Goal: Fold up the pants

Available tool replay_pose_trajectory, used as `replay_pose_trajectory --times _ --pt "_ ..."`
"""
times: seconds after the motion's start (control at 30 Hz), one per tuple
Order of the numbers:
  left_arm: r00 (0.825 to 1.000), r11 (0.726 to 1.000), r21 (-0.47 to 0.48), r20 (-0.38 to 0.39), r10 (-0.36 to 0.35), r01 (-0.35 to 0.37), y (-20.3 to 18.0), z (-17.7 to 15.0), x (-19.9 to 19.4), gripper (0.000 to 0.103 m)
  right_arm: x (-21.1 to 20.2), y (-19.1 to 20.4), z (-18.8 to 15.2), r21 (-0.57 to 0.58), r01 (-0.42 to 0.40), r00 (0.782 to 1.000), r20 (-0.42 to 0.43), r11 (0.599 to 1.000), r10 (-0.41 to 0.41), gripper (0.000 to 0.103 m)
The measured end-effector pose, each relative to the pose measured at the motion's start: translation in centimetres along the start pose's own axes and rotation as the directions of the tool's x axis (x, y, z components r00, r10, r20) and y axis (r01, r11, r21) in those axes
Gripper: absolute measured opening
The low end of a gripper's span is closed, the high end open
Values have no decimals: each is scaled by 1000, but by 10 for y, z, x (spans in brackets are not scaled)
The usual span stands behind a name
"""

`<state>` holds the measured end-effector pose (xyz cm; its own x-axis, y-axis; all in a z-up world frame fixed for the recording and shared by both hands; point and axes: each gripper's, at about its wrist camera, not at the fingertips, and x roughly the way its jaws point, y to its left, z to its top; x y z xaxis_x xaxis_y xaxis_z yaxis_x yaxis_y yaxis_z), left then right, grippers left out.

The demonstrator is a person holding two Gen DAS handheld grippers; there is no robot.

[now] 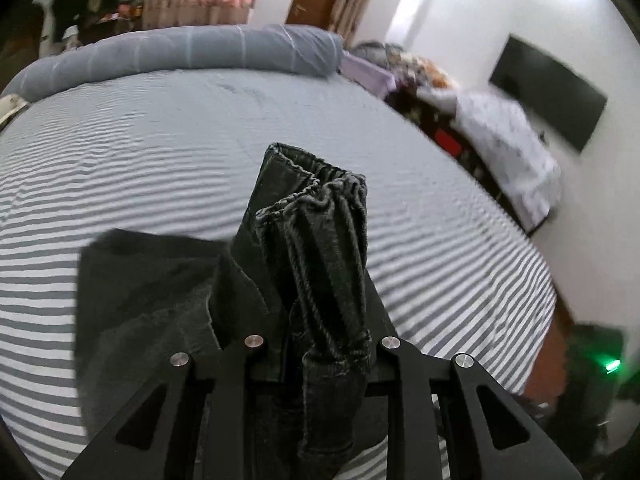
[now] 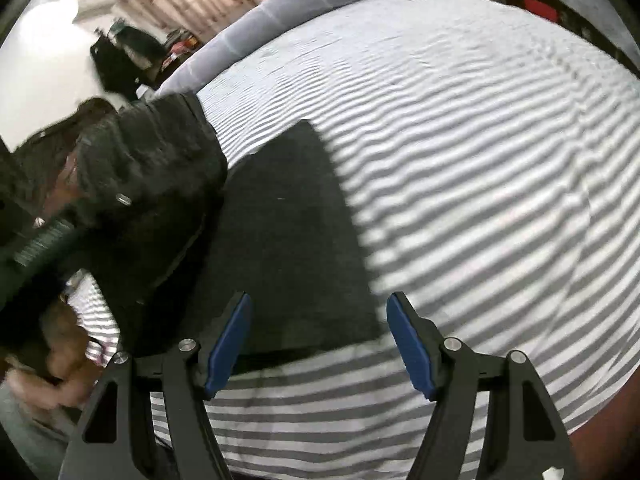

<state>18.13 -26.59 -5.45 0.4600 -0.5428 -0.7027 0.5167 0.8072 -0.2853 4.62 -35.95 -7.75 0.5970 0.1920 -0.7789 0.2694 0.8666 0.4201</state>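
Here, black pants (image 1: 320, 248) bunched between closed left fingers (image 1: 320, 344), right fingers (image 2: 412, 344) wide, empty above them.

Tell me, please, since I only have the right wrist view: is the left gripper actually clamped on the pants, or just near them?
Observer: The left gripper is shut on the pants; a bunched, gathered band stands up between its fingers.
Operator: Thank you. Is all of the garment lifted?
Observer: No, a flat dark part lies on the striped bedsheet beside the gripper.
Operator: Anything beyond the bed on that side?
Observer: A black rectangular panel hangs on the white wall there.
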Motion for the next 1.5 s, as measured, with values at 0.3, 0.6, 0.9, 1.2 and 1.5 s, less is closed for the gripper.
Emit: replay_pose_trajectory --times 0.3,0.6,0.9,1.2,1.5 --pt "997 986 165 -65 45 -34 -38 -44 35 44 -4 -30 5 19 -24 999 24 1000 24 68" --pt "999 981 191 1 -34 33 -30 -49 -18 62 -15 -26 6 25 -100 993 66 995 98 68" --pt "984 982 75 3 176 -176 69 -79 -57 64 2 8 18 36 -207 978 37 978 206 69" --pt "952 945 135 -35 304 -297 96 -106 -42 64 15 44 46 -97 20 999 42 995 -16 54" --pt "961 959 97 -48 271 -266 108 -111 -31 66 19 60 58 -217 124 992 9 968 -125 31"
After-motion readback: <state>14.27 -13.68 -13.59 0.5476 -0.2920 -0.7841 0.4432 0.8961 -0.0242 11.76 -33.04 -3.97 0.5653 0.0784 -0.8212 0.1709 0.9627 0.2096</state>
